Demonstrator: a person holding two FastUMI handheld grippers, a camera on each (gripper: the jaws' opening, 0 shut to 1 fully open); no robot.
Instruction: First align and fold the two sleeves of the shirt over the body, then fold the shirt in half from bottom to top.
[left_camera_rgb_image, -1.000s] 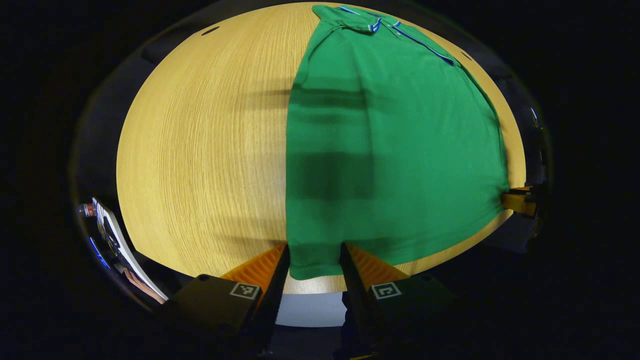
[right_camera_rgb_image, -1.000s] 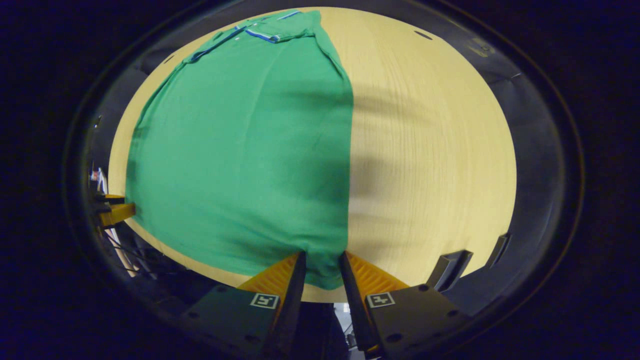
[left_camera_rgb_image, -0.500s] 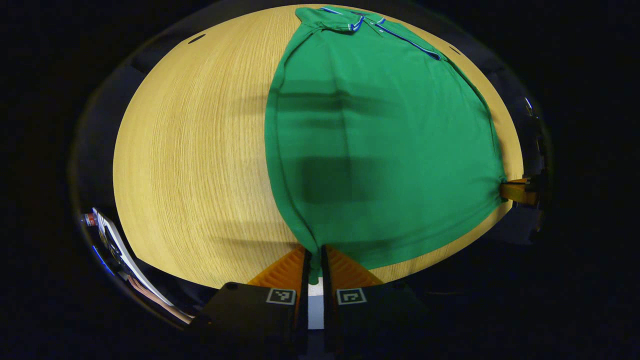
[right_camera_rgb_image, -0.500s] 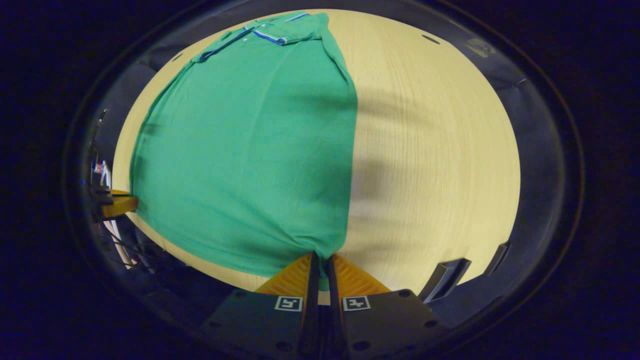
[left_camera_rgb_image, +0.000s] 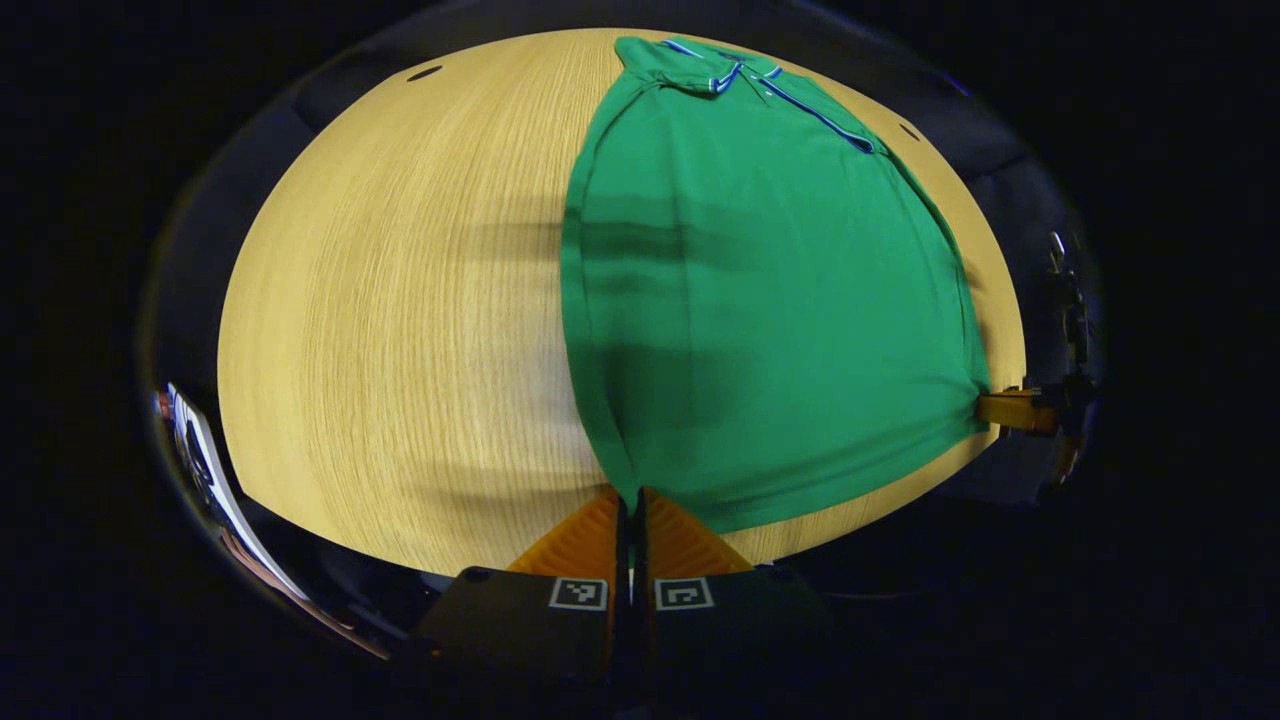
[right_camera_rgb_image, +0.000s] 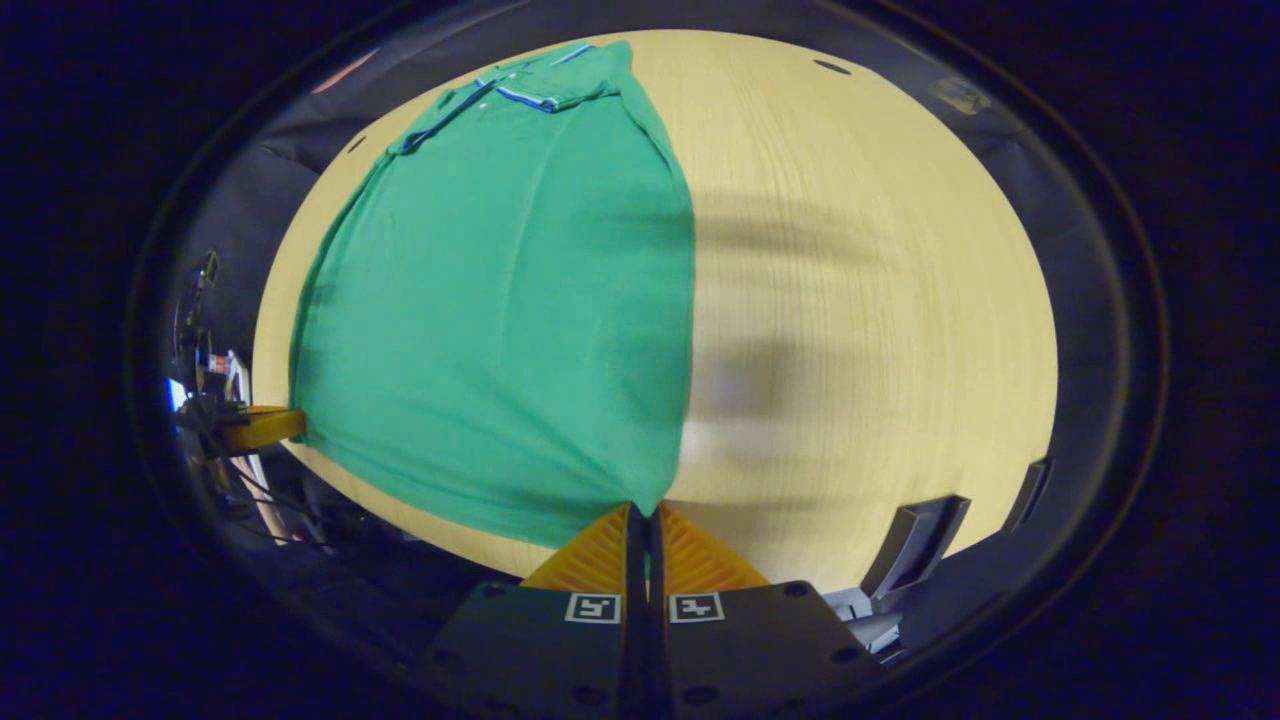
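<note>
Sleeves seen folded over shirt | hem corners pinched by left gripper and right gripper | bottom-to-top fold judged pending on table

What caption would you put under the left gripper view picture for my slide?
The left gripper pinches the bottom corner of a green shirt on a wooden table.
</note>
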